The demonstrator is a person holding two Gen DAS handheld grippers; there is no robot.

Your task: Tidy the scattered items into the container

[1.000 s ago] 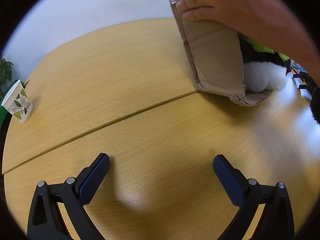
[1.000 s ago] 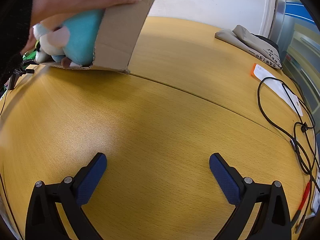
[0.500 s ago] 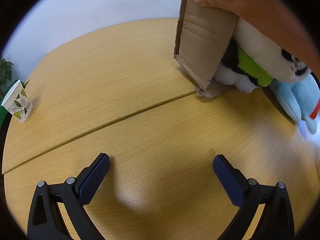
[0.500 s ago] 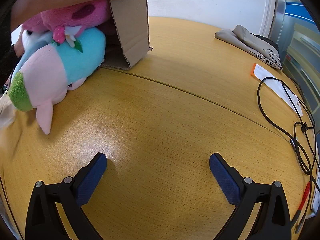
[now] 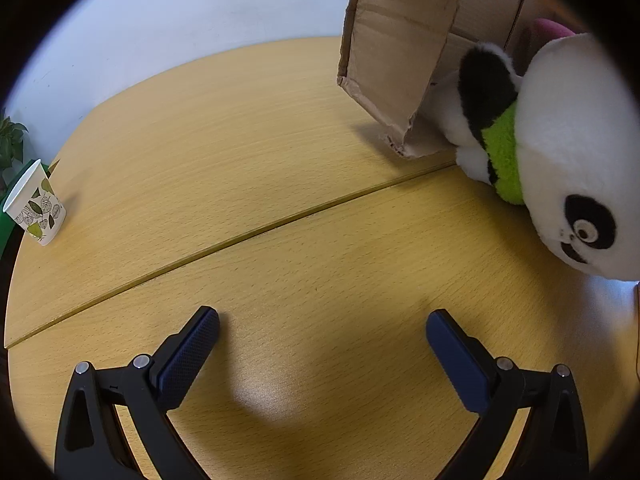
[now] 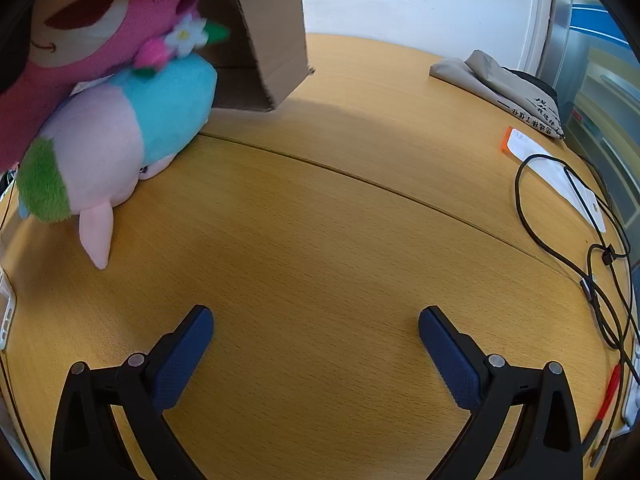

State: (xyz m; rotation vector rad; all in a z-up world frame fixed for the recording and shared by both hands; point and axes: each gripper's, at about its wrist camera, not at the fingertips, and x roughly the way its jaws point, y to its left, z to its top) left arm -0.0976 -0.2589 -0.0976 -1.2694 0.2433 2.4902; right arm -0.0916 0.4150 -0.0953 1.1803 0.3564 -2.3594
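A bare hand tips a brown cardboard box (image 5: 396,52) above the wooden table; the box also shows in the right wrist view (image 6: 268,36). A panda plush (image 5: 560,160) with a green scarf lies spilled at the box mouth. In the right wrist view a blue, pink and green plush (image 6: 120,144) lies on the table, and a pink plush (image 6: 92,32) is half out of the box above it. My left gripper (image 5: 322,332) is open and empty, low over the table. My right gripper (image 6: 316,330) is open and empty too, well short of the plushes.
A leaf-patterned paper cup (image 5: 36,208) stands at the table's left edge by a plant. At the right are a folded grey cloth (image 6: 500,88), a white and orange tag (image 6: 536,156) and black cables (image 6: 580,240). A seam (image 5: 240,236) crosses the table.
The hand has lifted and tipped the box further. The plush toys have slid out onto the table. Both grippers have stayed still and open.
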